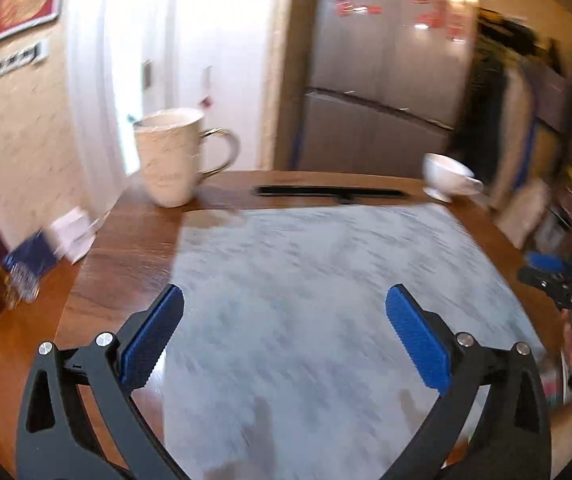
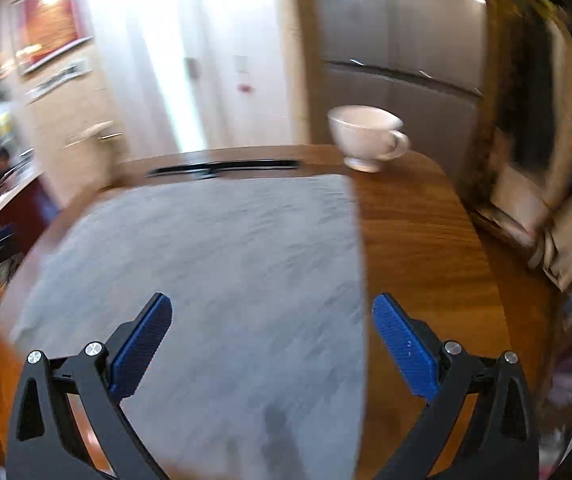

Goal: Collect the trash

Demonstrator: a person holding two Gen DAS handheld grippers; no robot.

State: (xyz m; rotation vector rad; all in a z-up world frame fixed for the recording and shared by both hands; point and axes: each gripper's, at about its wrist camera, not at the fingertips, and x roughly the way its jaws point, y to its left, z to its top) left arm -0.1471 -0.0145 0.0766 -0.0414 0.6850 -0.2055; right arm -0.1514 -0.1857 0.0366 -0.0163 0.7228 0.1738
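Observation:
Both views are motion-blurred. My left gripper is open and empty above a grey marbled mat on a round wooden table. My right gripper is open and empty above the same mat; it also shows at the right edge of the left wrist view. A white paper scrap and a blue packet lie at the table's left edge. No other trash is clear to see.
A tall white mug stands at the far left of the table. A small white teacup stands at the far right. A black slot lies along the far side. A fridge stands behind; shelves are at the right.

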